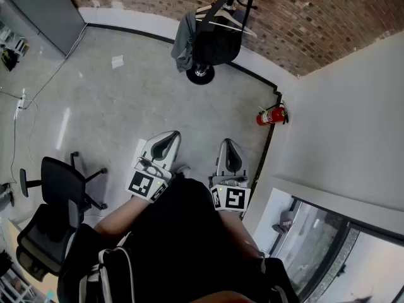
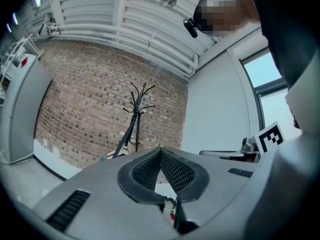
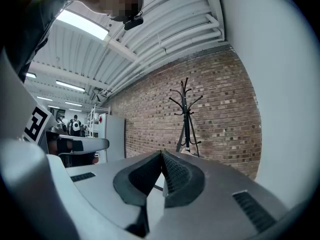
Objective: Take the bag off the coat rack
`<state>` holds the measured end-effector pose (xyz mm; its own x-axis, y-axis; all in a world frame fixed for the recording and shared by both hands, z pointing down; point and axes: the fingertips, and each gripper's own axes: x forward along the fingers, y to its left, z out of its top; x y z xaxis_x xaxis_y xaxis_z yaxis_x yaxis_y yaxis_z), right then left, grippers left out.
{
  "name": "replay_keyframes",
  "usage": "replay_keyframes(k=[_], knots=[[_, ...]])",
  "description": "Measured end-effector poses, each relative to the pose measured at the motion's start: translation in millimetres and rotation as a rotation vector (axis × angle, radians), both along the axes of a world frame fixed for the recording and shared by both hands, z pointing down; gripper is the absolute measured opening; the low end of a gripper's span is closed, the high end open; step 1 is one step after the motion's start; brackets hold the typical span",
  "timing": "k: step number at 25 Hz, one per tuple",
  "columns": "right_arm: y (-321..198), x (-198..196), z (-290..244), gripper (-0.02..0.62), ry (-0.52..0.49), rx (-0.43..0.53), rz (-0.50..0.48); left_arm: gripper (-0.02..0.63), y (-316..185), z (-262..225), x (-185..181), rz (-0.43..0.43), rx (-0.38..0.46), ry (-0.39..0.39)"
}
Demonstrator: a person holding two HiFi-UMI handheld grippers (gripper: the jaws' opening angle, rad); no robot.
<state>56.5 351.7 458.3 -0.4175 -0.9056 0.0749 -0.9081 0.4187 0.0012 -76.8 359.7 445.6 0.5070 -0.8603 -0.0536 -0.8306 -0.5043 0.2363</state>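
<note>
The black bag [image 1: 218, 43] hangs on the black coat rack [image 1: 201, 74] against the brick wall, beside a grey garment [image 1: 184, 40] and a white hanger [image 1: 221, 19]. My left gripper [image 1: 169, 135] and right gripper [image 1: 228, 143] are side by side close to my body, far short of the rack. Both point toward it, and both are shut with nothing between the pads. The rack's upper poles and hooks [image 2: 136, 111] rise above my left gripper [image 2: 160, 149] in the left gripper view. They also show above my right gripper [image 3: 161, 153] as the coat rack [image 3: 186, 115]. The bag is hidden there.
A red fire extinguisher [image 1: 271, 115] stands at the wall corner on the right. A black office chair [image 1: 57, 188] is at my left. A sheet of paper [image 1: 117, 61] lies on the grey floor. A white wall and a window [image 1: 315, 245] close off the right side.
</note>
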Motion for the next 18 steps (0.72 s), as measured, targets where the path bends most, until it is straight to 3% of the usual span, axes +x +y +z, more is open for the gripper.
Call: replay_keyframes(k=[8,18], knots=[[3,3,-6,0.018,-0.012,0.019,0.025,0.018,4,-17,8,-0.059,0.069,-0.042],[20,34,-1,0.018,-0.060,0.003,0.070,0.018,20,-5,40,-0.003,0.061,-0.050]])
